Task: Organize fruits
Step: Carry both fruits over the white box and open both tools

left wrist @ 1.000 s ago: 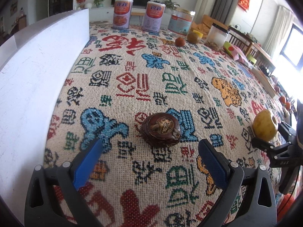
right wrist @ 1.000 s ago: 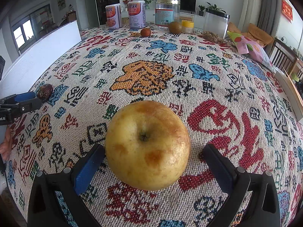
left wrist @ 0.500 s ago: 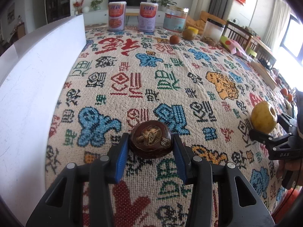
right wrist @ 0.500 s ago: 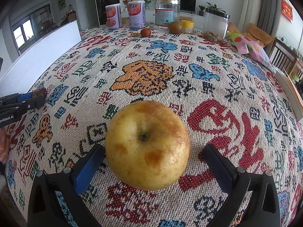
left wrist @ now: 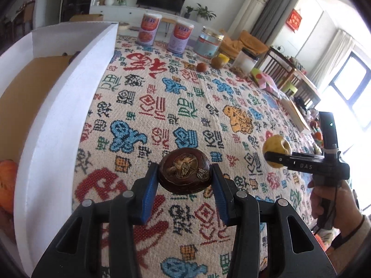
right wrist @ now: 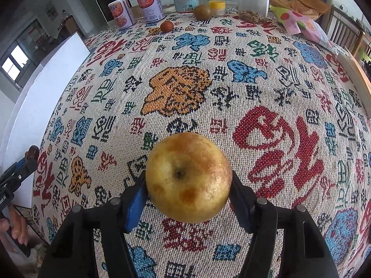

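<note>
My left gripper (left wrist: 184, 173) is shut on a dark brown round fruit (left wrist: 184, 177) and holds it above the patterned tablecloth (left wrist: 185, 106), beside the white box (left wrist: 69, 106) on the left. The jaws of my right gripper (right wrist: 188, 181) are closing, and both blue pads press on a yellow apple (right wrist: 188, 178) with brown spots, low over the cloth. In the left wrist view the apple (left wrist: 276, 147) and the right gripper (left wrist: 278, 159) show at the right. A small brown fruit (right wrist: 167, 26) and a kiwi-like fruit (right wrist: 201, 12) lie at the table's far end.
The white box has a tan floor (left wrist: 27, 97) and an orange fruit (left wrist: 7, 185) inside. Two cans (left wrist: 149, 32), a glass jar (left wrist: 209, 45), a yellow-lidded pot (right wrist: 217, 8) and a pink packet (right wrist: 303, 26) stand along the far edge. A hand (left wrist: 329, 199) holds the right gripper.
My left gripper shut on the dark fruit and lifted it, so the box's inside now shows. The right gripper's pads closed from wide apart onto the apple and rose a little.
</note>
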The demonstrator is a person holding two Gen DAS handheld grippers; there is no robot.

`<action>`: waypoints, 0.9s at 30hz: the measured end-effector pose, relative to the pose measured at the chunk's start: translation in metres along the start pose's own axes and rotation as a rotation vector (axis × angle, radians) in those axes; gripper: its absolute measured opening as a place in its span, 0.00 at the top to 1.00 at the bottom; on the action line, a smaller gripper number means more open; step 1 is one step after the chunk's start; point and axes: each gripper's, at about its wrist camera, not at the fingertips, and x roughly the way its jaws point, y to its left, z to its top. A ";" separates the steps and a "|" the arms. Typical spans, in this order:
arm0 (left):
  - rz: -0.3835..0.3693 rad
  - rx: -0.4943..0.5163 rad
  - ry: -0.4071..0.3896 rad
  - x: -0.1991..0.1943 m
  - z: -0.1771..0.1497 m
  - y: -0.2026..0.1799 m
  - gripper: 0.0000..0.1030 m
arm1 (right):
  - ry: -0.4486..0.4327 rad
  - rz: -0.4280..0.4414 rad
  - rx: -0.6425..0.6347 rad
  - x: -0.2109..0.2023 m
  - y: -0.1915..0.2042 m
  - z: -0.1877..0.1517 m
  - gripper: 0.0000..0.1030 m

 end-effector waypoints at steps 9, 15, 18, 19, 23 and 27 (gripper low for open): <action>0.062 -0.205 -0.222 -0.134 0.077 0.094 0.56 | -0.153 0.390 -0.166 -0.074 0.173 0.050 0.37; 0.253 -0.458 -0.098 -0.090 0.087 0.203 0.56 | -0.135 0.529 -0.383 -0.061 0.327 0.076 0.37; 0.269 -0.578 -0.007 -0.060 0.071 0.235 0.55 | -0.068 0.491 -0.431 -0.026 0.370 0.079 0.37; 0.274 -0.606 0.015 -0.055 0.065 0.242 0.56 | -0.048 0.471 -0.440 -0.014 0.378 0.079 0.37; 0.322 -0.633 0.008 -0.050 0.056 0.248 0.47 | 0.025 0.372 -0.467 0.024 0.396 0.073 0.37; 0.360 -0.612 -0.043 -0.059 0.060 0.239 0.33 | -0.005 0.357 -0.439 0.027 0.395 0.071 0.34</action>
